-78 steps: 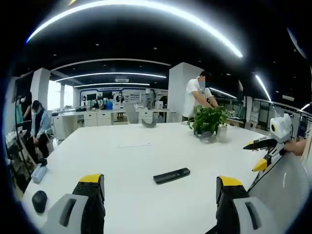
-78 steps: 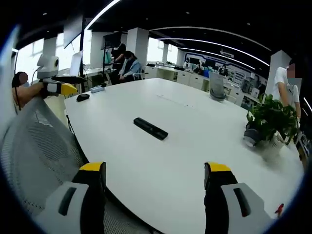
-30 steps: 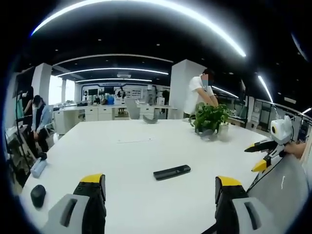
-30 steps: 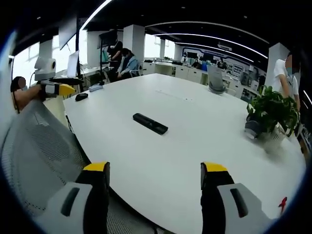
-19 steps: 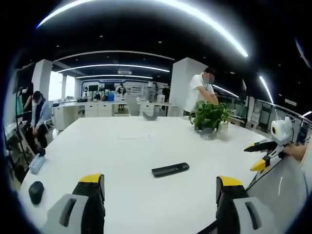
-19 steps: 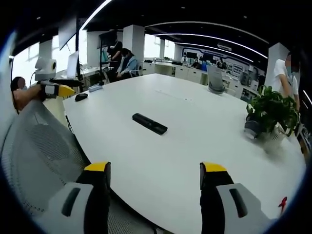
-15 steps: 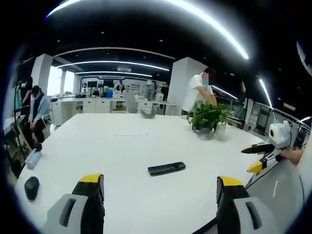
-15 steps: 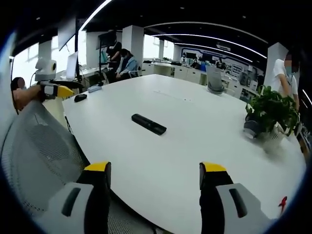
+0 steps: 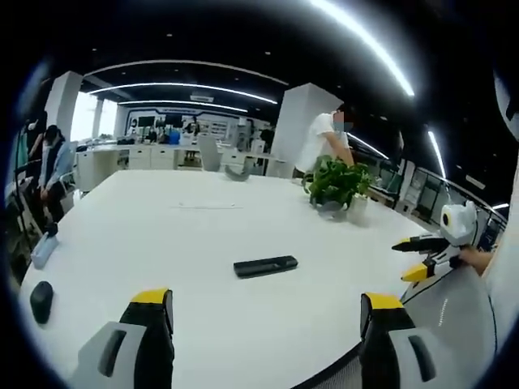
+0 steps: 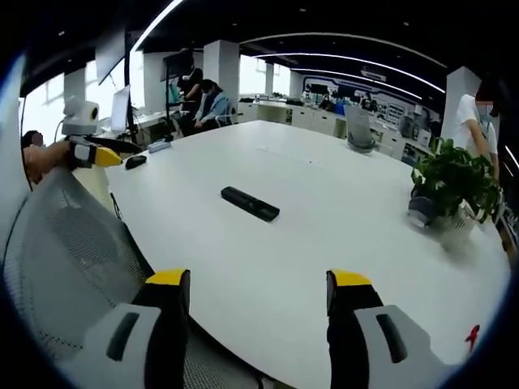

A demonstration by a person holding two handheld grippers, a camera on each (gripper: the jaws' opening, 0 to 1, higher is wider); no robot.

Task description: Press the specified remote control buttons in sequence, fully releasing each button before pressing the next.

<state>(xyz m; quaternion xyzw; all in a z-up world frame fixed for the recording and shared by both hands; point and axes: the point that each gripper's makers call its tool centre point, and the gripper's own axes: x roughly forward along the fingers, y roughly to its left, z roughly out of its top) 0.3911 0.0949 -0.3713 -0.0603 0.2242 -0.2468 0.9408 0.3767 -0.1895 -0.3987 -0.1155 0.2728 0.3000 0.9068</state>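
Left gripper view is looking across a big white table (image 9: 203, 235); the left gripper (image 9: 266, 336) is sitting at 6 o'clock with its yellow-tipped jaws spread wide, nothing between them, hovering over the near table edge. Black remote (image 9: 265, 266) is lying flat on the table just past centre, around 6 o'clock from the middle of the view, well apart from the jaws. Potted plant (image 9: 334, 185) is standing at 2 o'clock, with a person in a white shirt (image 9: 322, 142) behind it. A black mouse (image 9: 41, 296) is lying at 8 o'clock near the table edge. The right gripper (image 9: 420, 258) is coming in at 3 o'clock, held by a hand, jaws apart, clear of the table. Right gripper view is showing the same table (image 10: 324, 235) from the other side: right gripper (image 10: 258, 328) at 6 o'clock, jaws spread and holding nothing, well short of the remote (image 10: 250, 203), which is lying at centre, long axis running 10 to 4 o'clock. A grey mesh chair back (image 10: 65, 251) is sitting at 8 o'clock. The left gripper (image 10: 109, 152) is showing at 9 o'clock above the chair. Plant (image 10: 454, 190) is at 3 o'clock, mouse (image 10: 135, 161) at 10 o'clock.
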